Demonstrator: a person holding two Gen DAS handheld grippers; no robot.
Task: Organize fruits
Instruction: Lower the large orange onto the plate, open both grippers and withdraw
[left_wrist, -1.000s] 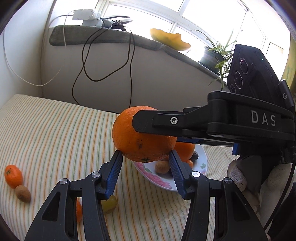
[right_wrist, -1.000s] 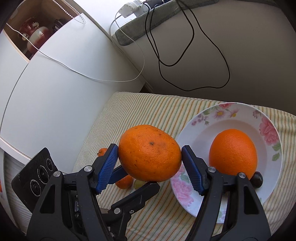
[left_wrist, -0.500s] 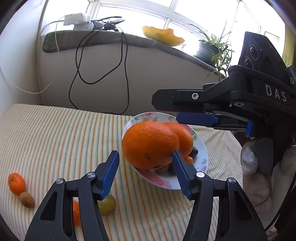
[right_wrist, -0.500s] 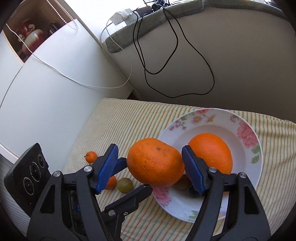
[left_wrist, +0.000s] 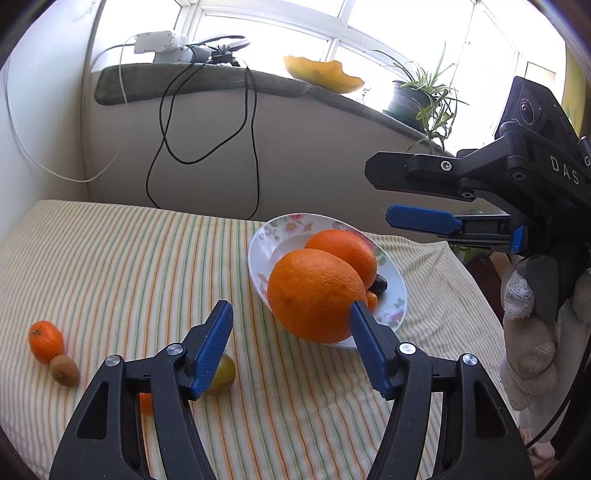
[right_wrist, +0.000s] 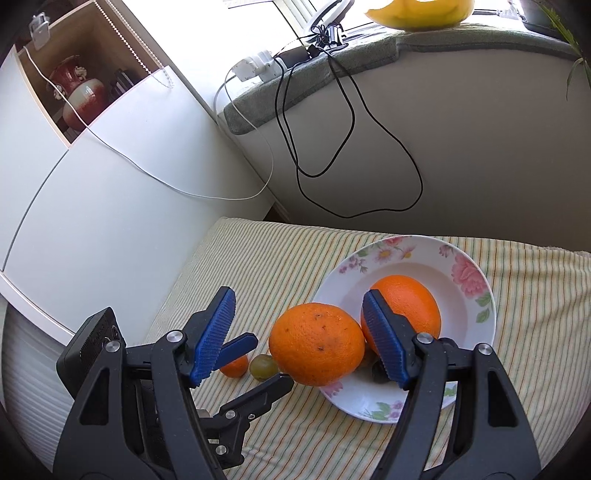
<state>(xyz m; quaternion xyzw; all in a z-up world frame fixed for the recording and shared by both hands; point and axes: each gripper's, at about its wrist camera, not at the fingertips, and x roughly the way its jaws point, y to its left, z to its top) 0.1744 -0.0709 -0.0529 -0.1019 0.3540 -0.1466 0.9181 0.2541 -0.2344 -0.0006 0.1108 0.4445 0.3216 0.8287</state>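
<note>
A big orange (left_wrist: 314, 295) (right_wrist: 316, 343) rests on the near rim of the flowered plate (left_wrist: 280, 229) (right_wrist: 476, 295), leaning on a second orange (left_wrist: 343, 251) (right_wrist: 406, 306) in the plate. Small dark and orange fruits (left_wrist: 378, 286) lie in the plate too. My right gripper (right_wrist: 299, 338) is open, its jaws spread around the big orange without touching it; it also shows in the left wrist view (left_wrist: 402, 192). My left gripper (left_wrist: 291, 350) is open and empty just in front of the plate.
A tangerine (left_wrist: 46, 341), a kiwi (left_wrist: 64, 370), a green fruit (left_wrist: 221, 374) and another orange fruit (left_wrist: 146, 404) lie on the striped cloth (left_wrist: 129, 258) at left. Black cables (left_wrist: 207, 110) hang down the wall behind. A white cabinet (right_wrist: 92, 184) stands at left.
My right gripper lowered the big orange onto the plate's rim, opened and let it go, then drew back. My left gripper pulled back a little.
</note>
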